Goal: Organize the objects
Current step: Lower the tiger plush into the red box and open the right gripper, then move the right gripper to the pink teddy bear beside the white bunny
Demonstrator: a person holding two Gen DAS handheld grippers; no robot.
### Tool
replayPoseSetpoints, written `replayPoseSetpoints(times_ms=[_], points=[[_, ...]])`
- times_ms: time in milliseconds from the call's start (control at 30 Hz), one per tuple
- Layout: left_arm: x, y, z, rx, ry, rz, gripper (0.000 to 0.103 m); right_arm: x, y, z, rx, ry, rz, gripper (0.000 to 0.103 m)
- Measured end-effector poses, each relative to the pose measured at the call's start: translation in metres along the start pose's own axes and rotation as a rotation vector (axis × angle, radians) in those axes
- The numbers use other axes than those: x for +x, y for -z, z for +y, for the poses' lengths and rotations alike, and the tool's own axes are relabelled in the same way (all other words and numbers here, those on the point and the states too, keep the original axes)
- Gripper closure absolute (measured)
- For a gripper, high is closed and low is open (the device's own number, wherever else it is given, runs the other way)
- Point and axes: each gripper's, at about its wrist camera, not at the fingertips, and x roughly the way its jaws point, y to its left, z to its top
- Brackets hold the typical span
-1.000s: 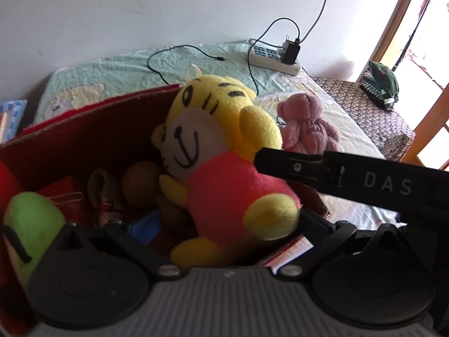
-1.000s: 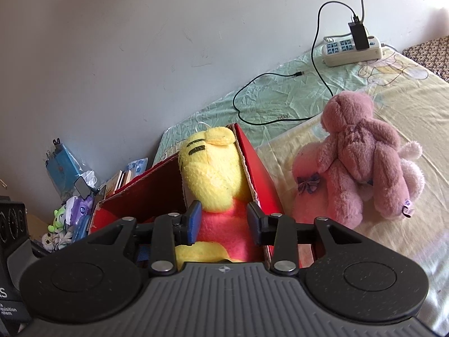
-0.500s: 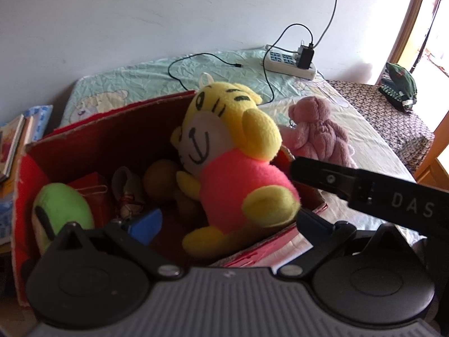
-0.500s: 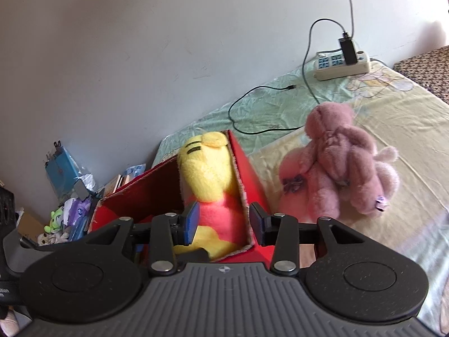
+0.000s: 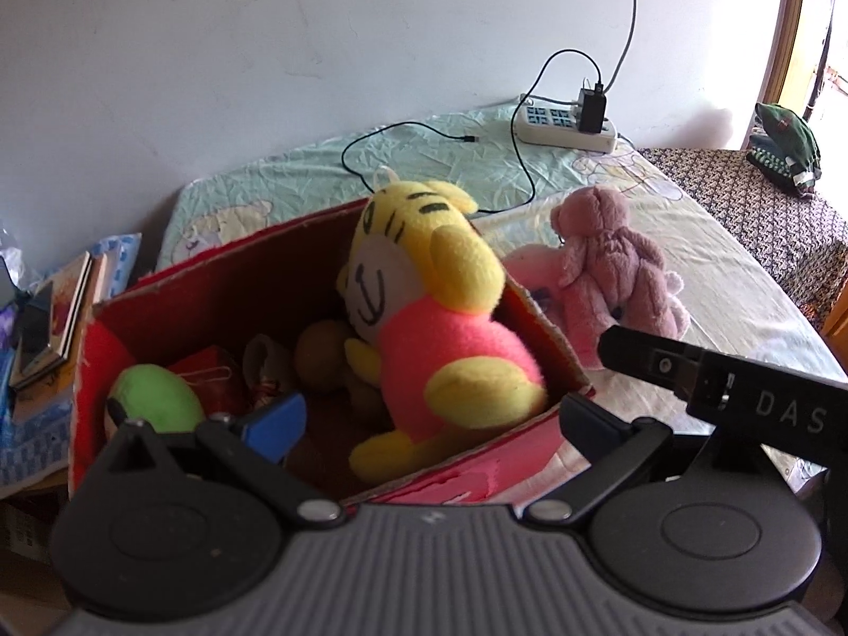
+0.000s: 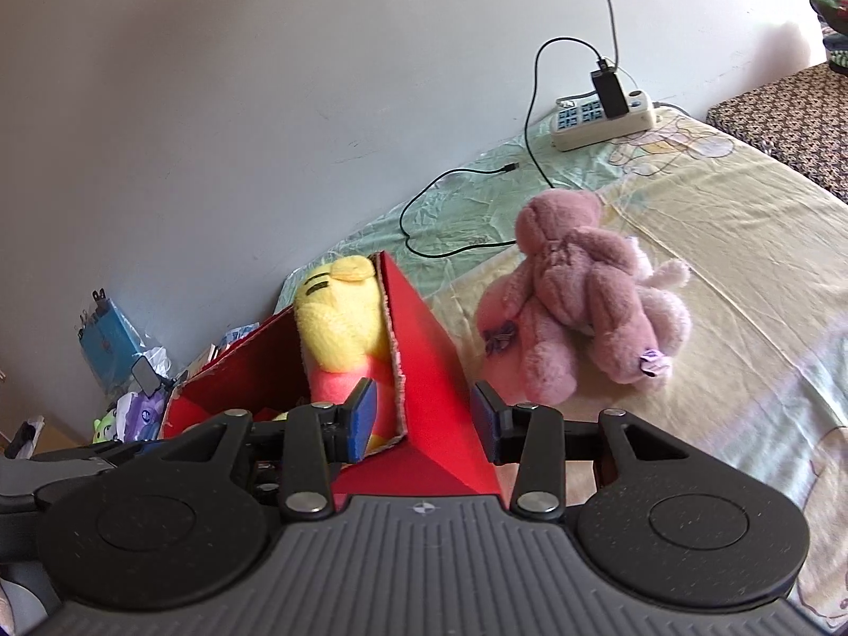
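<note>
Yellow tiger plush (image 5: 424, 307) in a pink shirt sits inside the red cardboard box (image 5: 222, 286), leaning against the box's right-hand wall with its head above the rim. The left hand-held gripper (image 5: 429, 418) hovers low at the box's near edge, released, its fingers spread wide with one blue pad (image 5: 278, 421) over the box interior and the other finger outside the near corner. The right hand-held gripper (image 6: 424, 418) is also released, its jaws straddling the box's corner wall without clamping it; its black body crosses the lower right of the left wrist view.

Much of the box's content is hard to make out: a green plush (image 5: 156, 397) is half hidden behind the left gripper, and a brown round toy (image 5: 320, 352) and small red items sit in shadow. The tiger's legs are cut off by the box wall in the right wrist view.

On the bed (image 6: 742, 244), just beside the box, lie a mauve teddy bear (image 6: 577, 291) and a paler pink plush (image 5: 530, 275) touching it. A power strip (image 6: 601, 116) with a black cable (image 6: 450, 212) lies by the wall. Books (image 5: 53, 318) are stacked left of the box.
</note>
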Motion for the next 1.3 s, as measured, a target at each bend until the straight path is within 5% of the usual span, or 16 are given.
replayPoseSetpoints(times_ms=[667, 1300], points=[[0.003, -0.022, -0.069, 0.035, -0.052, -0.010, 0.002, -0.021, -0.031, -0.061, 0.074, -0.023, 0.002, 0.053], [0.051, -0.044, -0.145, 0.079, -0.035, 0.063, 0.001, -0.003, -0.071, -0.144, 0.129, -0.060, 0.102, 0.053]])
